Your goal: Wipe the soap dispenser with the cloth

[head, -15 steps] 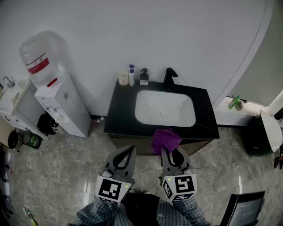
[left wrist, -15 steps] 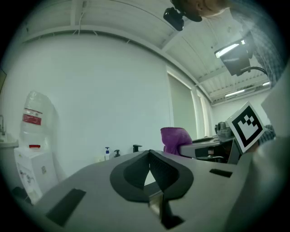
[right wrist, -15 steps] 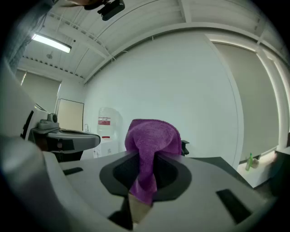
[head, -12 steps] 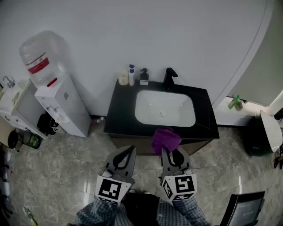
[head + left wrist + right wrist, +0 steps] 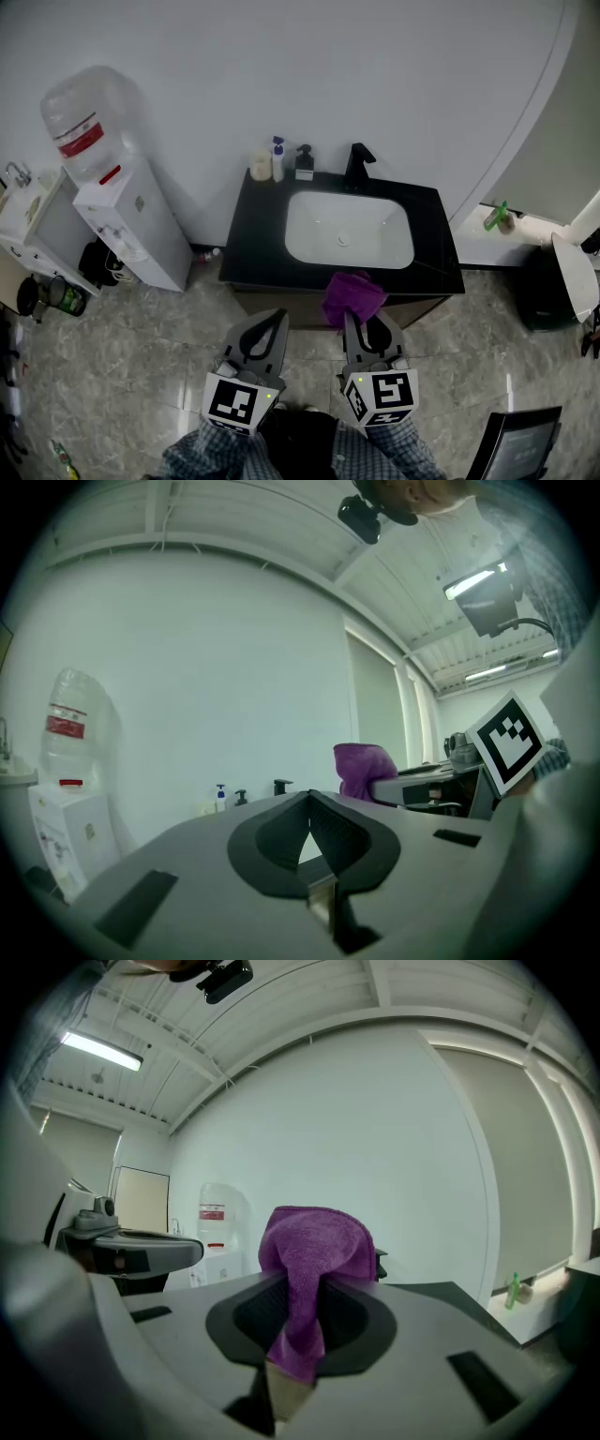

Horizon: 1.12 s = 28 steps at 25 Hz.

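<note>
Our right tool point(image 5: 359, 325) is clamped on the purple cloth point(image 5: 352, 296). In the right gripper view the two jaws pinch a fold of it low down, and the rest of the cloth bunches up above the jaw tips. Our left tool point(image 5: 269, 325) is just beside it, on its left. Its jaws are brought together at the tips with nothing between them, and the left gripper view shows only a small sliver of light below the point where they meet. We hold both tools side by side above the tiled floor point(image 5: 141, 356), and both point towards the sink unit.

In the head view the bunched cloth overlaps the front edge of the black worktop point(image 5: 246, 253), at a spot in front of the white basin point(image 5: 349, 230). We cannot tell whether cloth and worktop touch.

The soap dispenser point(image 5: 305, 162) stands upright at the back of the worktop, close against the white wall point(image 5: 375, 75). It is just left of the black tap point(image 5: 357, 165) and well apart from the cloth and both tools. Next to it on the left is a white spray bottle point(image 5: 278, 159) with a blue head, and then a cream jar point(image 5: 262, 167) near the back left corner.

Left of the sink unit a white water dispenser point(image 5: 127, 220) stands on the floor with an upturned clear bottle on top. Off to the right, a small green bottle point(image 5: 497, 217) stands on a pale ledge.
</note>
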Tool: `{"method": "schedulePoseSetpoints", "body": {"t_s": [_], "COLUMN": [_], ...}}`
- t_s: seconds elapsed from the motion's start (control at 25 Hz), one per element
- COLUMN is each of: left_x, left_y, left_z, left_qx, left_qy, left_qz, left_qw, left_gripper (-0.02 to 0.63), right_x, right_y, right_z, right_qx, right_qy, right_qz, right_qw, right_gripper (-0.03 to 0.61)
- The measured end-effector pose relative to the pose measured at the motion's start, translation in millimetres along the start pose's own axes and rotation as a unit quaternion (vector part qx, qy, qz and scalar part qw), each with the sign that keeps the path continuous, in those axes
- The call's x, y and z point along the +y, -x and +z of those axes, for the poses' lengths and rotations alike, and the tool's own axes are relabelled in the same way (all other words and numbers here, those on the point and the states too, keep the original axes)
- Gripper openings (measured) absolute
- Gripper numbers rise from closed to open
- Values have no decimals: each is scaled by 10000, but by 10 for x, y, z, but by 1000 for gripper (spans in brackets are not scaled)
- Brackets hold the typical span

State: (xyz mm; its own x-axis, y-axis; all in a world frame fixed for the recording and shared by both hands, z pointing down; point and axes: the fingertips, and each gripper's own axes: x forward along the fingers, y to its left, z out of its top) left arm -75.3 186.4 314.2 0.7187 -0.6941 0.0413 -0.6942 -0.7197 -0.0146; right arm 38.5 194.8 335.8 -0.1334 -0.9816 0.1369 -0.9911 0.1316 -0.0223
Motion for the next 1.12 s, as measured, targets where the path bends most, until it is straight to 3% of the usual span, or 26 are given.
{"method": "schedulePoseSetpoints", "body": {"t_s": [0.8, 1.12], "left_x": [-334, -520], "left_y": [-1, -29], "left_z": [26, 77], "left_qx": [83, -110], "left_qy": [-128, -163], "left_qz": [243, 342], "left_qw": [9996, 9992], "left_gripper": [2, 2], "right_x": [-273, -412], "right_y": [232, 335], "right_z": [48, -52], "right_qx": [-117, -105], "right_qy": [-112, -94], "right_qz": [188, 255], "right_qw": [9997, 9996], "right_gripper": [75, 75]}}
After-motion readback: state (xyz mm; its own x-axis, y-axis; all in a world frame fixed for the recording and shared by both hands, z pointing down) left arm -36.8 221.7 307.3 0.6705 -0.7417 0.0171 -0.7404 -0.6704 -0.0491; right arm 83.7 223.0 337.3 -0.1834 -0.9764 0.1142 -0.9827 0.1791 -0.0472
